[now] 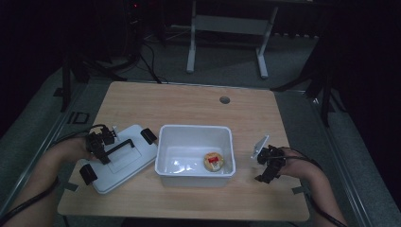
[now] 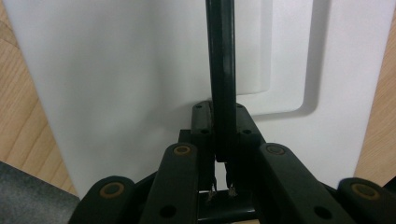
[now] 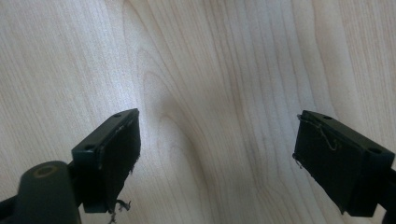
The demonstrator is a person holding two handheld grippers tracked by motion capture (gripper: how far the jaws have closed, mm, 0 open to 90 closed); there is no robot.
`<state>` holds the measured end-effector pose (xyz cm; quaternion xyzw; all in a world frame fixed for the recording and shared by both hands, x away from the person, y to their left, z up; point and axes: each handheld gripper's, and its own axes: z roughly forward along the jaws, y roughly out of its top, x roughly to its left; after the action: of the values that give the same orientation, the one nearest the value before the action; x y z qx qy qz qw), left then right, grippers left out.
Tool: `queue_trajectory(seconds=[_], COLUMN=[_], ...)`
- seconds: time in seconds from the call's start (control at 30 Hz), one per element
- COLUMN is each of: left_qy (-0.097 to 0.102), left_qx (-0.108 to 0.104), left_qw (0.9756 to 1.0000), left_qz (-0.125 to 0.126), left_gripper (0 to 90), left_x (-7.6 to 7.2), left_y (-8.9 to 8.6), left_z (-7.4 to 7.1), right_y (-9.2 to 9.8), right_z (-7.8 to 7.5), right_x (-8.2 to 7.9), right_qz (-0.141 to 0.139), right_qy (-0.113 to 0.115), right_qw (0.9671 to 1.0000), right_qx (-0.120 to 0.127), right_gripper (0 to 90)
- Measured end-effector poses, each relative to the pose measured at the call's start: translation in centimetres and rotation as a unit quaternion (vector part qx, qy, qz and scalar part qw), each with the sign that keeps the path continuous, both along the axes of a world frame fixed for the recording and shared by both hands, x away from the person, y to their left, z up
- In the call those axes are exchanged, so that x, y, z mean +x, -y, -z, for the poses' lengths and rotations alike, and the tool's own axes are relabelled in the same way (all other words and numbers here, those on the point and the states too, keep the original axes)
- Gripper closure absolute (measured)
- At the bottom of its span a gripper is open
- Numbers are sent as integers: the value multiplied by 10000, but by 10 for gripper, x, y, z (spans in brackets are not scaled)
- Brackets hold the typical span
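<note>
High view, table: pale wooden tabletop (image 1: pixel 189 101) with a round grommet hole (image 1: pixel 224 100) near its far edge is seen from above.
High view, lid: flat white plastic lid (image 1: pixel 124 158) with black clips at its ends and a thin black bar handle (image 1: pixel 121 145) is laid on the table, just to the left of the bin.
High view, bin: open white rectangular plastic bin (image 1: pixel 196 137) is placed at the middle of the table; a small round yellow item with a red mark (image 1: pixel 213 161) is lying inside, at its near right corner.
High view, left gripper: black left gripper (image 1: pixel 102 150) is held over the near-left part of the lid, at the handle bar.
High view, right gripper: black right gripper (image 1: pixel 265 166) is held just right of the bin, apart from it, with the grey plate raised on top.
Left gripper view, grip: jaws are closed tight on the black bar handle (image 2: pixel 221 74), which runs straight up between them; the white lid (image 2: pixel 116 84) is spread beneath, wood showing at both sides. This clamp is not made out from the high view.
Right gripper view, opening: right gripper (image 3: pixel 212 158) is spread wide, nothing held or touched between the pads.
Right gripper view, ground: bare wood grain of the table (image 3: pixel 219 60) is seen beyond the jaws.
</note>
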<state>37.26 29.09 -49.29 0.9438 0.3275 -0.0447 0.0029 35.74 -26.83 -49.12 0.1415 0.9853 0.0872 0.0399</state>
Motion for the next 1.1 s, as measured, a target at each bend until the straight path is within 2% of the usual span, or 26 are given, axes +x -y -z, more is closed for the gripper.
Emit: queue_trajectory(seconds=[0.13,0.23,0.4,0.47,0.57,0.7,0.73,0.77,0.9,0.97,1.0,1.03,1.1], left_qy=[66,60,190,225,297,414,414,446,645,645,797,797,857], left_qx=[-170,-267,-446,-455,-361,-375,-375,-464,-554,-554,-512,-512,-487], left_qw=[9998,9996,9986,9986,9988,9984,9984,9979,9964,9964,9955,9955,9949], left_qz=[-120,-108,-191,-164,-120,-119,-119,-57,18,18,66,66,195], left_gripper=[835,837,837,837,837,836,837,837,836,837,837,836,837], left_x=[0,0,-2,-4,-7,-11,-11,-14,-20,-20,-21,-21,-22], left_y=[-3,-5,-12,-14,-17,-22,-22,-24,-24,-24,-21,-21,-14], left_z=[-1,-3,-21,-31,-45,-66,-66,-79,-105,-105,-125,-125,-137], right_y=[0,0,0,-1,-2,-3,-3,-3,-3,-3,-4,-4,-4], right_z=[0,-1,-5,-6,-6,-7,-7,-8,-9,-9,-9,-9,-10], right_x=[0,0,-1,-1,-1,-1,-1,-1,-1,-1,-1,-1,-2], right_qz=[15,17,34,9,6,-2,-2,-4,8,14,3,3,1], right_qy=[-53,-42,-9,6,6,20,20,22,35,43,45,45,50], right_qw=[10000,10000,10000,10000,10000,10000,10000,10000,10000,10000,10000,10000,10000], right_qx=[34,11,37,28,23,23,23,28,29,28,22,22,39], right_gripper=[142,142,142,142,142,142,142,142,142,142,142,142,142])
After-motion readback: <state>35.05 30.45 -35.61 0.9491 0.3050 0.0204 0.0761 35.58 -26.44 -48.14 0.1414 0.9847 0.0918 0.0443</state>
